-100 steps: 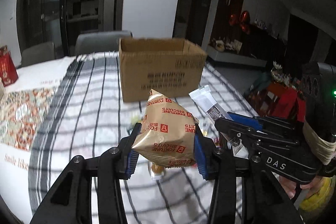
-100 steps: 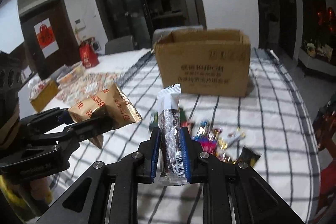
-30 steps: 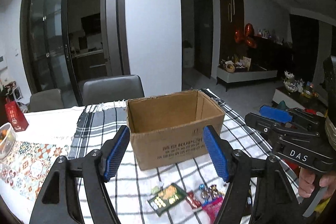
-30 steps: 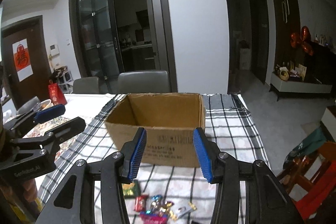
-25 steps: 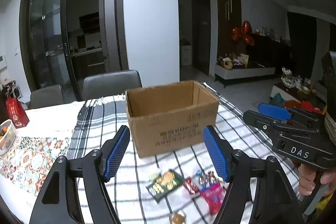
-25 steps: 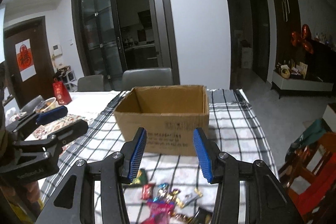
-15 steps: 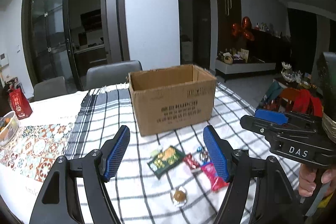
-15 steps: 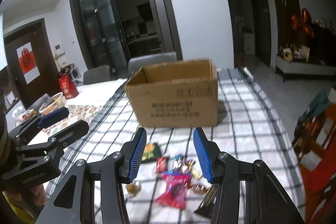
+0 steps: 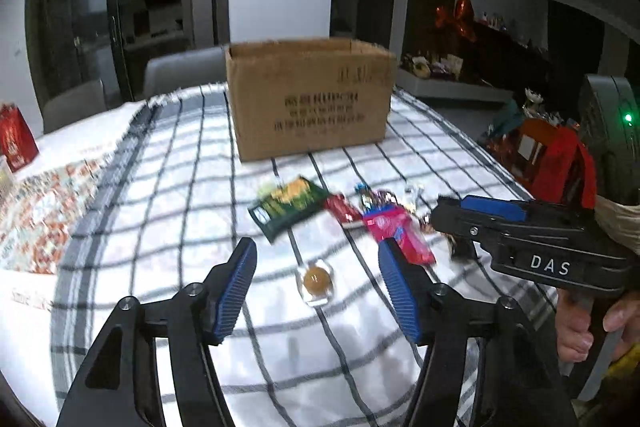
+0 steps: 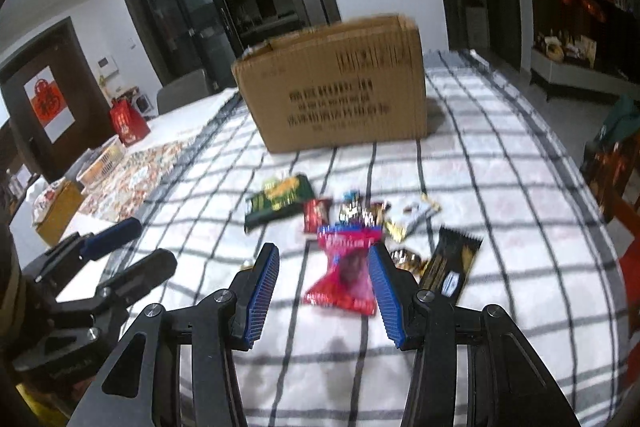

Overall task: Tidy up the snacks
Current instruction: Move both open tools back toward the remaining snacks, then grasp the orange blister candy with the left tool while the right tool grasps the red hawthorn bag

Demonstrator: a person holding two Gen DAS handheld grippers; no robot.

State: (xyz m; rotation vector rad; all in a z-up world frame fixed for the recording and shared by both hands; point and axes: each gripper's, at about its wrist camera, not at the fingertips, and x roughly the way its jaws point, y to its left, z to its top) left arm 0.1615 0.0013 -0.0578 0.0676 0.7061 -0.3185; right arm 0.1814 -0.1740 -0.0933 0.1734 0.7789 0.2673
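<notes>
Two grippers hang empty before the cardboard box (image 9: 310,99): left gripper (image 9: 316,281), jaws closing on nothing, lines up with the round clear-wrapped candy (image 9: 316,279); right gripper (image 10: 323,281), spread, faces the red packet (image 10: 346,273), lengthwise boxward.

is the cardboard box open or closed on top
Open. The cardboard box stands upright on the checked cloth with no flaps over its top rim; whether anything lies inside cannot be told.

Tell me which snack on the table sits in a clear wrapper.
The round golden candy, lying alone nearest the left gripper; the other snacks have coloured printed wrappers.
</notes>
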